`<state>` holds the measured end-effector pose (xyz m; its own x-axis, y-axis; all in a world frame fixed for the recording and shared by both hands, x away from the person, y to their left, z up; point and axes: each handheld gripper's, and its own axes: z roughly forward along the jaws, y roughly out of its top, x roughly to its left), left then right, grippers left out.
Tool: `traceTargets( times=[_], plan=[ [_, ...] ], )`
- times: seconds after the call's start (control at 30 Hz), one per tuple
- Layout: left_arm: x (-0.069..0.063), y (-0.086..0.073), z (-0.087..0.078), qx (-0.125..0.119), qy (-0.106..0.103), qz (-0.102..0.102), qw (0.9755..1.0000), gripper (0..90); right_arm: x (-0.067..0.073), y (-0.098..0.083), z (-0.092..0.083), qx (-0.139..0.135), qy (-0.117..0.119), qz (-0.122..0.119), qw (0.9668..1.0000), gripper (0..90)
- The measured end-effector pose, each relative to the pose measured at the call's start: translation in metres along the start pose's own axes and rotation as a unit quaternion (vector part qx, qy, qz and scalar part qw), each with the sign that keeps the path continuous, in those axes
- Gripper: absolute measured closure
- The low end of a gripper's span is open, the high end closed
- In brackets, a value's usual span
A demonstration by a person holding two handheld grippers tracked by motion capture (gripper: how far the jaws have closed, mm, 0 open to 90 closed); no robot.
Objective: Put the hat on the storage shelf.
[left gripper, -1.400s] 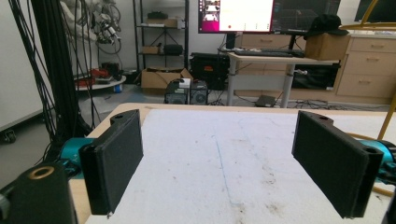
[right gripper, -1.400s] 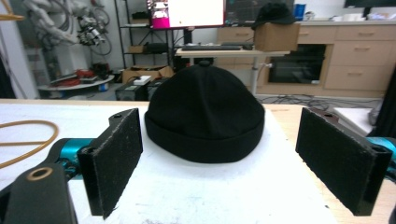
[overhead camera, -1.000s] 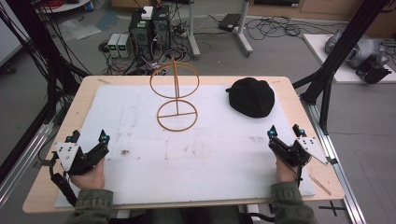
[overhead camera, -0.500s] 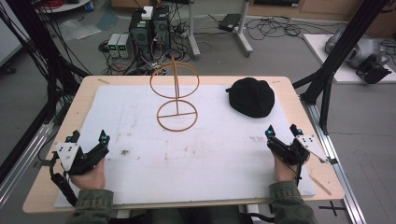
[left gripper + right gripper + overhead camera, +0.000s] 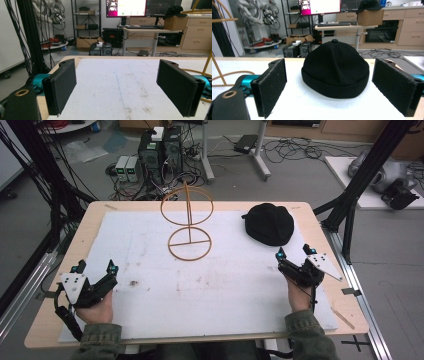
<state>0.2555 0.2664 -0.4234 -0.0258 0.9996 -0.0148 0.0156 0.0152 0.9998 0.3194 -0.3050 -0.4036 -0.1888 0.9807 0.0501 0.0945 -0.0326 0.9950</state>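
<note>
Black soft fabric cap (image 5: 269, 223) sits crown-up at far right of white-covered bench (image 5: 150, 250), untouched. Right hand-held gripper (image 5: 295, 253) just short, jaws wide apart; left hand-held gripper (image 5: 95, 268) likewise apart. Judged light, limp (crushable); pinch folded brim.

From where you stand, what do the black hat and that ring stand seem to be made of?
The black hat looks like soft matte fabric, perhaps felt or wool: no shine, folded brim, top button. The ring stand seems thin bent wood or rattan, tan and dull; metal painted tan isn't ruled out.
</note>
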Motion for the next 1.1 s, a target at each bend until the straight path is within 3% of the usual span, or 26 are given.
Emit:
traceTargets(
  times=[0.3, 0.57, 0.8, 1.1],
  plan=[
    [0.001, -0.001, 0.0, 0.002, -0.002, 0.0, 1.0, 16.5, 0.002, 0.009, 0.007, -0.005, -0.005, -0.007, 1.0, 11.6],
    [0.001, -0.001, 0.0, 0.004, -0.004, 0.001, 1.0, 16.5, 0.001, 0.014, 0.018, 0.007, -0.003, -0.011, 0.9999, 11.6],
    [0.002, -0.002, 0.001, 0.006, -0.003, -0.004, 1.0, 16.5, -0.002, 0.018, 0.033, 0.02, 0.001, -0.001, 0.9998, 11.6],
    [0.0, -0.003, 0.002, 0.012, -0.011, -0.002, 0.9999, 16.5, 0.002, 0.032, 0.051, 0.031, 0.002, -0.011, 0.9995, 11.6]
  ],
)
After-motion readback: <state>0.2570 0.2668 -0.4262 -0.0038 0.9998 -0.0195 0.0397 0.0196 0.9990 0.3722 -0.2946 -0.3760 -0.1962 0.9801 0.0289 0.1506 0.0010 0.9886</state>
